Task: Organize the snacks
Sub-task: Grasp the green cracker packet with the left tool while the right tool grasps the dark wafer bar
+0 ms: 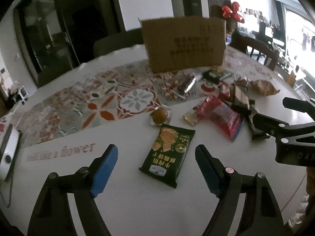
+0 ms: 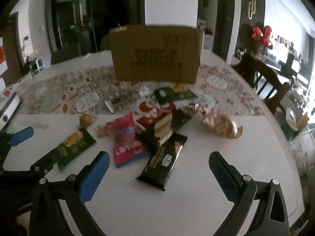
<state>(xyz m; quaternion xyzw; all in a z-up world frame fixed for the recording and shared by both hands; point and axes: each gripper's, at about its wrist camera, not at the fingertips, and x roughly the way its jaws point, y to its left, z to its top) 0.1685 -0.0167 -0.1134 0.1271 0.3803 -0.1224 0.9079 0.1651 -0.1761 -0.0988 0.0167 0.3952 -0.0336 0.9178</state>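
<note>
A green snack packet (image 1: pixel 167 153) lies flat on the white table, between and just beyond the open jaws of my left gripper (image 1: pixel 156 153); it also shows in the right wrist view (image 2: pixel 75 147). My right gripper (image 2: pixel 158 161) is open and empty, with a black snack bar (image 2: pixel 163 161) lying between its fingers. A red packet (image 2: pixel 127 145) and several more snacks are heaped beside it. A cardboard box (image 2: pixel 155 55) stands upright at the back of the table. The right gripper also shows at the right of the left wrist view (image 1: pixel 275 116).
A wrapped round brown snack (image 1: pixel 159 115) lies beyond the green packet. A golden crinkled bag (image 2: pixel 222 125) lies right of the heap. A patterned mat (image 1: pixel 98 102) covers the table's middle. A white device (image 1: pixel 8 153) sits at the left edge. A wooden chair (image 2: pixel 263 78) stands at right.
</note>
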